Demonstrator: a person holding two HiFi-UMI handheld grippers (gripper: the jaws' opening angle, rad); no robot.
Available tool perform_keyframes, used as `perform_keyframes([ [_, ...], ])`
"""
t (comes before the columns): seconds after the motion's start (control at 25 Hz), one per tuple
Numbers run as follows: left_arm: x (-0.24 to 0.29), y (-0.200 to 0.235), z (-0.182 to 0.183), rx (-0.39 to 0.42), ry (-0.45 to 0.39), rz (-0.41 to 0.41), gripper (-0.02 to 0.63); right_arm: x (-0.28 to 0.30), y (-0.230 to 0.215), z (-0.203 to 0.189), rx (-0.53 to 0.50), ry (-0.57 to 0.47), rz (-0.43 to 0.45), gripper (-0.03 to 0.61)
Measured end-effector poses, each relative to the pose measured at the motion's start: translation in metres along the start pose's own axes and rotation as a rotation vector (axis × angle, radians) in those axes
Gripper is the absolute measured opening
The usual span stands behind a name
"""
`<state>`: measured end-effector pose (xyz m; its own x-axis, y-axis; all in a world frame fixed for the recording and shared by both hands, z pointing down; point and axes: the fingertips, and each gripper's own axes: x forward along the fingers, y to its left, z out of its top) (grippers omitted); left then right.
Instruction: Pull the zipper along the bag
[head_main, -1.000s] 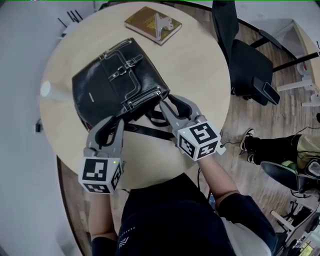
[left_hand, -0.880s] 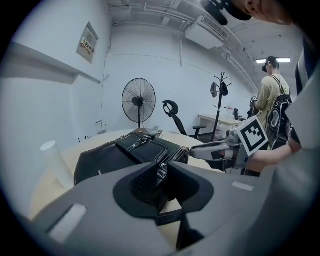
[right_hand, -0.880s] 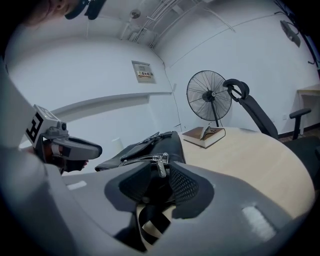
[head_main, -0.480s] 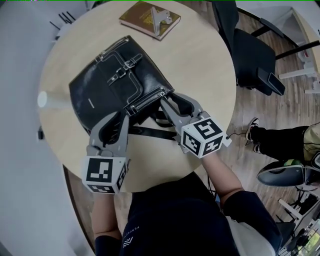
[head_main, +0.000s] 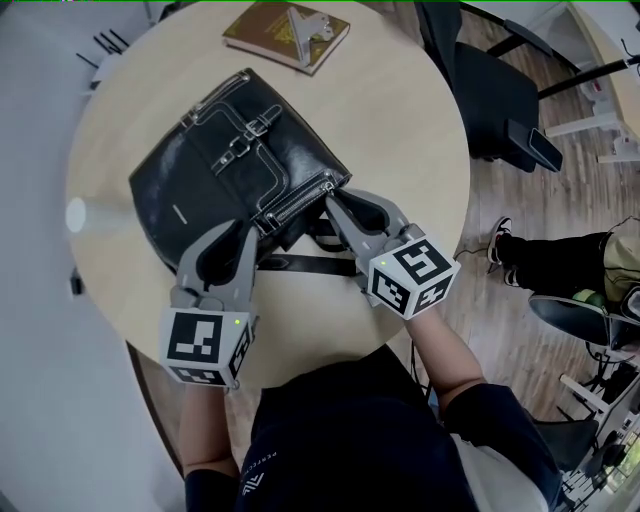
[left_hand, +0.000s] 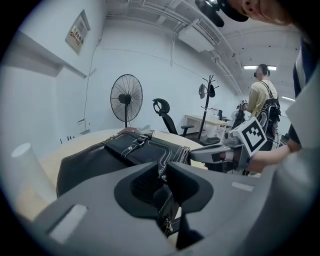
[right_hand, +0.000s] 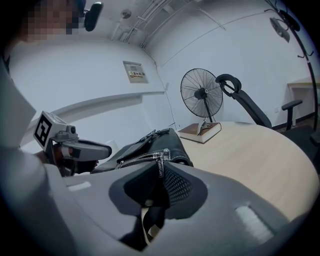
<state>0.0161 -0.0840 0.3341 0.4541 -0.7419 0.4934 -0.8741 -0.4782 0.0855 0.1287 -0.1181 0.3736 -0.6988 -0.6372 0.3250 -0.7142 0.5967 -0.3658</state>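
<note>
Two grippers meet at the near edge of a black leather bag (head_main: 215, 190) in the head view. The bag lies flat on a round wooden table (head_main: 400, 130), buckled flap up, with a book (head_main: 285, 35) well apart at the table's far edge. The left gripper (head_main: 243, 232) reaches in at the bag's near left corner. The right gripper (head_main: 330, 202) reaches in at the near right corner, where the zipper line ends. A black strap (head_main: 310, 265) runs across the table between the two grippers. An office chair (head_main: 490, 90) stands beside the table on the right.

In the left gripper view, the left gripper (left_hand: 162, 175) has its jaws drawn together on the bag's (left_hand: 100, 160) white-stitched edge, which runs up between the pads. The right gripper's tip (left_hand: 192, 154) touches the bag's corner further along the same edge. A standing fan (left_hand: 126, 97) is seen behind the table.

In the right gripper view, the right gripper (right_hand: 160, 172) has its jaws pinched on the zipper pull (right_hand: 159, 169), whose tab stands upright between the pads at the end of the metal zipper. These jaws have just been closing, and the tab sits between them. The left gripper (right_hand: 107, 149) holds the bag at the left.
</note>
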Motion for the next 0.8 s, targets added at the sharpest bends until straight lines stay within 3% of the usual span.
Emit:
perform_keyframes([
  [0.8, 0.006, 0.008, 0.015, 0.061, 0.004, -0.075, 0.083, -0.009, 0.008, 0.008, -0.025, 0.012, -0.071, 0.011],
])
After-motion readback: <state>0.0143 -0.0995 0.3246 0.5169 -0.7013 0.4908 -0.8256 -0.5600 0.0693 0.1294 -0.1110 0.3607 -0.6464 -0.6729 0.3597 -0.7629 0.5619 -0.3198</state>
